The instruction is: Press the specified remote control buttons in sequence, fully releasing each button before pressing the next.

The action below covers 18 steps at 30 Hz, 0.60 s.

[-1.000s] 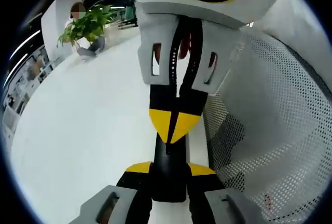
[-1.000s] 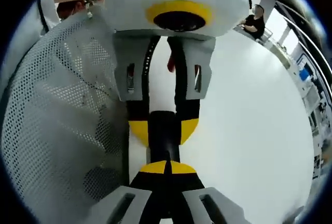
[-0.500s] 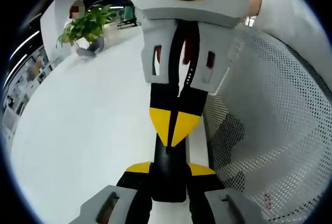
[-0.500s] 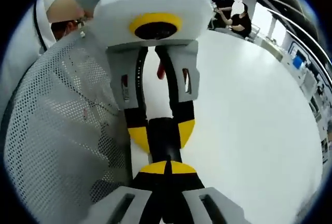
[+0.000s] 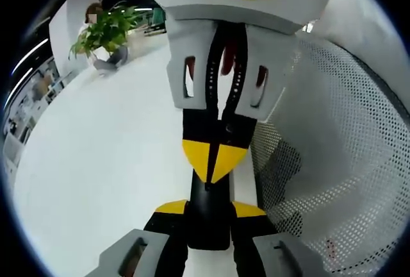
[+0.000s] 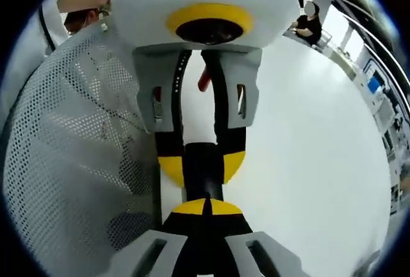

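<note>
The remote (image 5: 208, 226) is clamped across its width in my left gripper (image 5: 209, 208), over the white table (image 5: 96, 161). Its long axis runs straight toward the right gripper (image 5: 215, 161), whose jaws are pinched together, tips seemingly touching the remote's far end.

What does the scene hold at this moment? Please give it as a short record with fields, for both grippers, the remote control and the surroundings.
left gripper: jaws closed on the black remote control, one on each side
right gripper: jaws shut, yellow tips together, aimed at the remote control's far end, seemingly touching it
buttons: cannot tell
surface: white table
beside the grippers: a person's white mesh sleeve
background: green plant at the table's far edge
</note>
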### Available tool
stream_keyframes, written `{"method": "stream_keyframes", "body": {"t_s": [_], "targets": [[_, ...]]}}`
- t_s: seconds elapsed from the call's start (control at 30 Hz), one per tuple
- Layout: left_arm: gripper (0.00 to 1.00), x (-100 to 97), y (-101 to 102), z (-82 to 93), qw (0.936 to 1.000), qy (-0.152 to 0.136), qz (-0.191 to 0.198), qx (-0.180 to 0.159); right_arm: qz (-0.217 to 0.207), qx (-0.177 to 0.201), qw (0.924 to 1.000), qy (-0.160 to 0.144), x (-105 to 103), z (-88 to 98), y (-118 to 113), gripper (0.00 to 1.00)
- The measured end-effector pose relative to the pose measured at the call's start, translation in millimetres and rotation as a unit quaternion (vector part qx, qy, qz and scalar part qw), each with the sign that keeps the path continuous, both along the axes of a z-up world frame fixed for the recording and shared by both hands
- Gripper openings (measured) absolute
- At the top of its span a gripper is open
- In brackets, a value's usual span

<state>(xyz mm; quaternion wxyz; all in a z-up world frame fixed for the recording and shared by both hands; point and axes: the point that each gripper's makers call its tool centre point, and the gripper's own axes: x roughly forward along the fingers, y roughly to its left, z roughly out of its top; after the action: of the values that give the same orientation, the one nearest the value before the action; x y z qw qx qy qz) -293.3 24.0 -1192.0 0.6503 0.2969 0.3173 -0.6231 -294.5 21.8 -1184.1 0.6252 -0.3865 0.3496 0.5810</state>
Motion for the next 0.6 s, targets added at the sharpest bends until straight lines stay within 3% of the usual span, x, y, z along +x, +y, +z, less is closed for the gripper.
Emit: {"method": "stream_keyframes", "body": {"t_s": [0.17,0.3,0.43,0.57,0.6], "targets": [[0.24,0.0,0,0.1,1.0000,-0.001,-0.003,0.001,-0.009,0.008,0.9998,-0.017,1,0.5,-1,0.00],[0.24,0.1,0,0.3,1.0000,-0.001,-0.002,-0.001,-0.035,0.050,0.9980,0.018,0,3.3,-2,0.00],[0.24,0.1,0,0.3,1.0000,-0.001,-0.002,0.000,-0.020,0.045,0.9988,0.003,1,5.8,2,0.00],[0.24,0.0,0,0.4,1.0000,-0.001,-0.001,0.000,-0.011,0.042,0.9989,0.019,-4,0.3,8,0.00],[0.24,0.0,0,0.3,1.0000,-0.001,-0.001,0.000,-0.006,0.043,0.9990,0.012,-2,3.0,8,0.00]]}}
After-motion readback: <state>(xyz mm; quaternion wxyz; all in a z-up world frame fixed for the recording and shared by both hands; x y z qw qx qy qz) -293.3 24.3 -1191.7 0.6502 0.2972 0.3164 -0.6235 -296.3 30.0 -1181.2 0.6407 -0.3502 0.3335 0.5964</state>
